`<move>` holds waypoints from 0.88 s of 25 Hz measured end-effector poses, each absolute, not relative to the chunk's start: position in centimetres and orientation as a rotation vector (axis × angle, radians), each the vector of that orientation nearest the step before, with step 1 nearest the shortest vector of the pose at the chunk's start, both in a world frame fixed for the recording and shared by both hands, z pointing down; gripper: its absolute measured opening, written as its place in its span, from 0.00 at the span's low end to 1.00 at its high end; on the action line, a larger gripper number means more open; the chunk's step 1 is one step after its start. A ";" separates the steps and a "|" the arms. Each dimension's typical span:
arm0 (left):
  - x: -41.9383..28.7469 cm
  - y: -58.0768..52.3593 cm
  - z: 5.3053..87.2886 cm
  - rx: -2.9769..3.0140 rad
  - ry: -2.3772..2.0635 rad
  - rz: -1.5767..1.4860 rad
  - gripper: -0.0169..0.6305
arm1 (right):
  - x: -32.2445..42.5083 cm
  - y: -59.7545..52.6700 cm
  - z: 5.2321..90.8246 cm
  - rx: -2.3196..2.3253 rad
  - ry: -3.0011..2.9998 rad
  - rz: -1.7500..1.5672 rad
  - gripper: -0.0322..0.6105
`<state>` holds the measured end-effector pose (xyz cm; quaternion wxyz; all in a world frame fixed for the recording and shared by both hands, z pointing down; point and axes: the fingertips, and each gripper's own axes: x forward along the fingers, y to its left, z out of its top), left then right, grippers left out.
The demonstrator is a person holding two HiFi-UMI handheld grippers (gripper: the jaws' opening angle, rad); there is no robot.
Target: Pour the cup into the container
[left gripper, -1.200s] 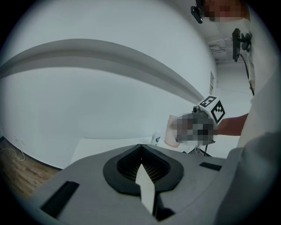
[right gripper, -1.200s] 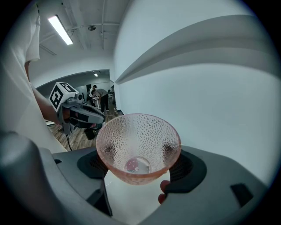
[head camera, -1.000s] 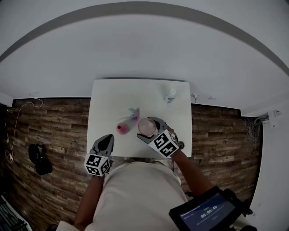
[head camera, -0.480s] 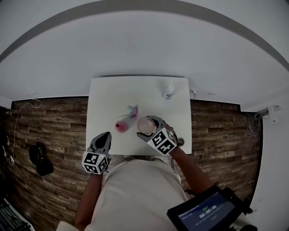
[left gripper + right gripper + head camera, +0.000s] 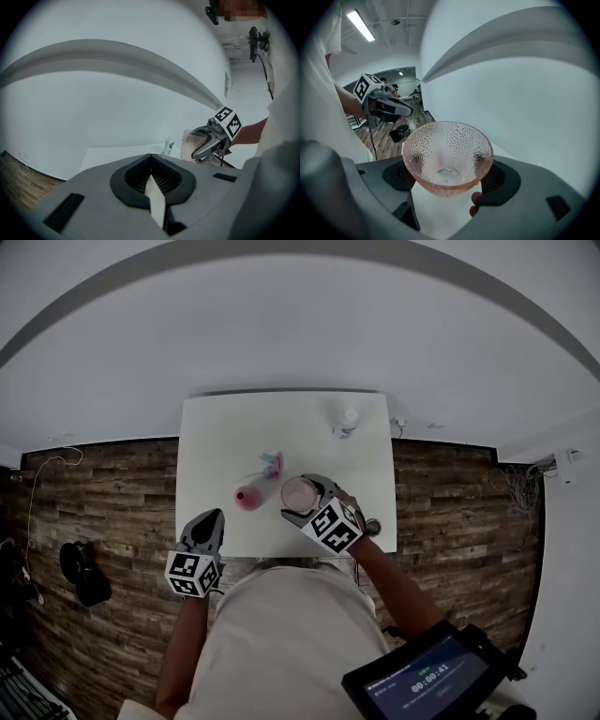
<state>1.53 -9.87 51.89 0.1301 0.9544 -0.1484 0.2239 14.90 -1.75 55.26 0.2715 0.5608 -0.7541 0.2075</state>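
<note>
With the left gripper (image 5: 210, 519) shut and empty at the table's (image 5: 281, 432) near edge, nothing steadies the pink container (image 5: 248, 497) just left of the cup (image 5: 298, 491), which the right gripper (image 5: 450, 182) clamps upright, so a hasty tilt could miss its small mouth or topple it.

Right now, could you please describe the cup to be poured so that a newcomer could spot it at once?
Find the white table, then its near edge, where the right gripper is shut on the cup. It is a see-through, pinkish, dimpled glass that flares wide at the rim, unlike the smaller opaque pink container standing free to its left.
</note>
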 end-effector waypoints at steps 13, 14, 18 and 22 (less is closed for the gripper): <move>1.8 -8.5 53.1 2.787 -0.361 0.708 0.05 | 14.8 -0.9 57.4 1.489 -2.013 0.595 0.64; 1.7 -8.5 53.2 2.785 -0.359 0.712 0.05 | 14.8 -0.8 57.5 1.488 -2.013 0.597 0.64; 1.7 -8.1 53.5 2.781 -0.352 0.723 0.05 | 14.7 -0.5 58.1 1.483 -2.010 0.605 0.64; 1.7 -7.7 53.6 2.781 -0.343 0.732 0.05 | 14.7 -0.3 58.7 1.480 -2.005 0.613 0.64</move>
